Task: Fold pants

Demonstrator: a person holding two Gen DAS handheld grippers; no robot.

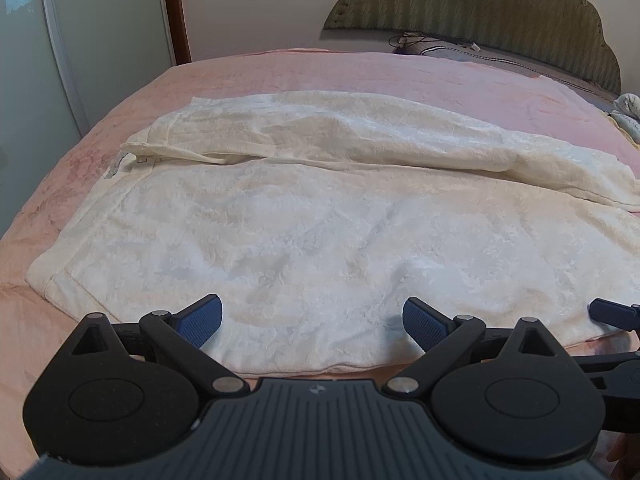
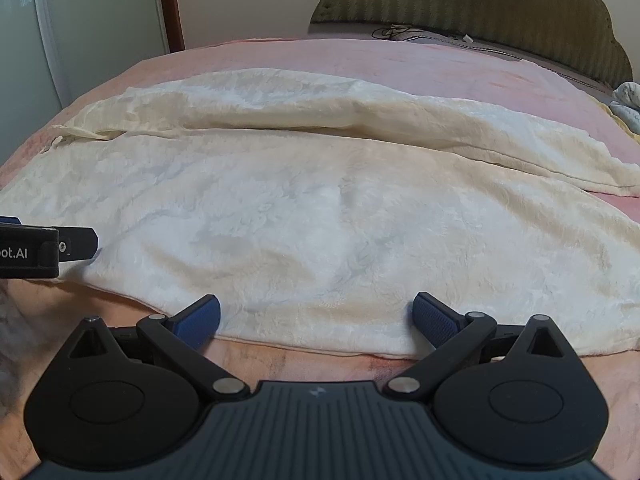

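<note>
Lying flat on a pink bed (image 1: pixel 280 76), the white pants (image 1: pixel 304 232) fill the middle of both pictures. In the left wrist view, the left hand-held gripper (image 1: pixel 312 320) sits at the bottom of the frame with its two blue fingers (image 1: pixel 206 316) spread wide apart, holding nothing. The near edge of the pants lies right between and under those fingers. In the right wrist view, the right hand-held gripper (image 2: pixel 316 318) is at the bottom of the frame too, also spread wide and holding nothing. Its fingers (image 2: pixel 202 318) reach just over the near edge of the pants (image 2: pixel 320 220). The left hand-held gripper shows at the left edge of that picture, just beside the cloth.

The pants look soft and fuzzy, creamy white, with a faint flower pattern. One leg lies close to the grippers and the other lies behind it, a little bunched up, with a long crease between them. The waist end is at the left of the frame. A green headboard (image 1: pixel 480 4) stands at the upper right.
</note>
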